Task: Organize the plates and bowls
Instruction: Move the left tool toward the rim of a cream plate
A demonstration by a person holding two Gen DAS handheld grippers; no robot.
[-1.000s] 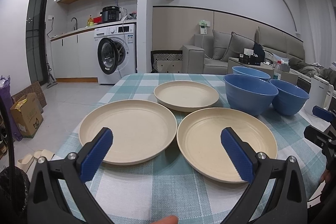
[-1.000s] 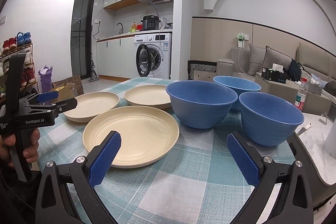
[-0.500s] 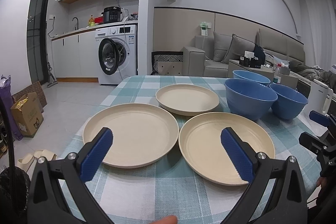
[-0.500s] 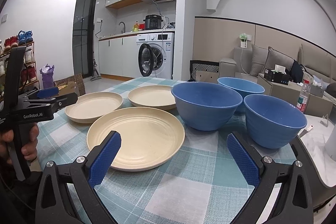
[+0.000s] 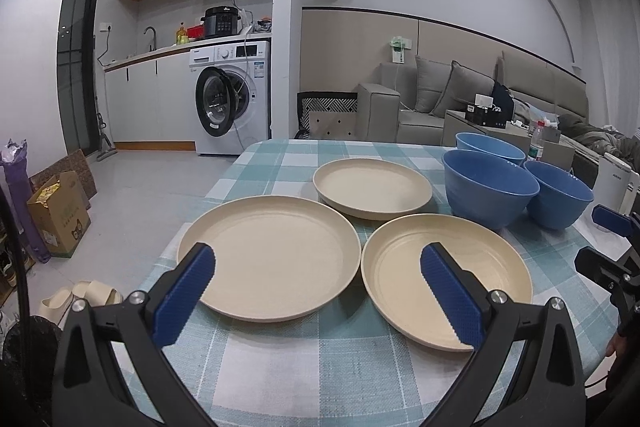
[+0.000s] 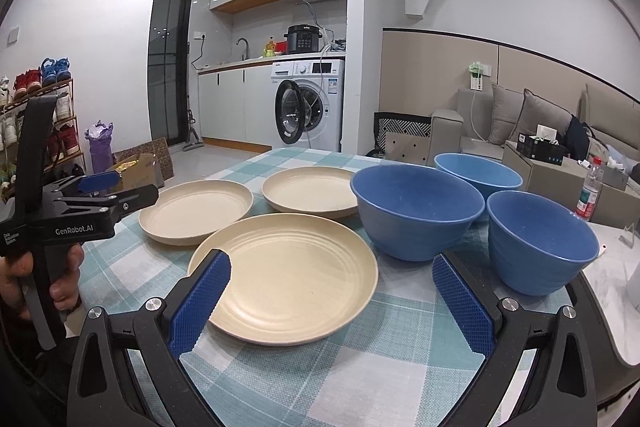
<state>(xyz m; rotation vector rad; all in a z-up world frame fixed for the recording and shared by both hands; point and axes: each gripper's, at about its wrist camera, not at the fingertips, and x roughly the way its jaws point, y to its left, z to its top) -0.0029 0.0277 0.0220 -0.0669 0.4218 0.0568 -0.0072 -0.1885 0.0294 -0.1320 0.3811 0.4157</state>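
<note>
Both tools hang wide open and empty over the near edge of the checked bench (image 5: 280, 359). The left tool (image 5: 316, 291) faces two cream plates (image 5: 268, 255) lying side by side, a third plate (image 5: 372, 187) behind them. The right tool (image 6: 330, 297) sits before the near plate (image 6: 288, 275), with three blue bowls (image 6: 416, 211) clustered to its right.

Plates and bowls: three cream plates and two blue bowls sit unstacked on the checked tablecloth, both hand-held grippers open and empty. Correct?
Not quite: there are three blue bowls, not two. The right wrist view shows a big bowl, a far bowl and a near bowl. The rest stands: three cream plates, unstacked, both hand-held grippers open and empty.
</note>
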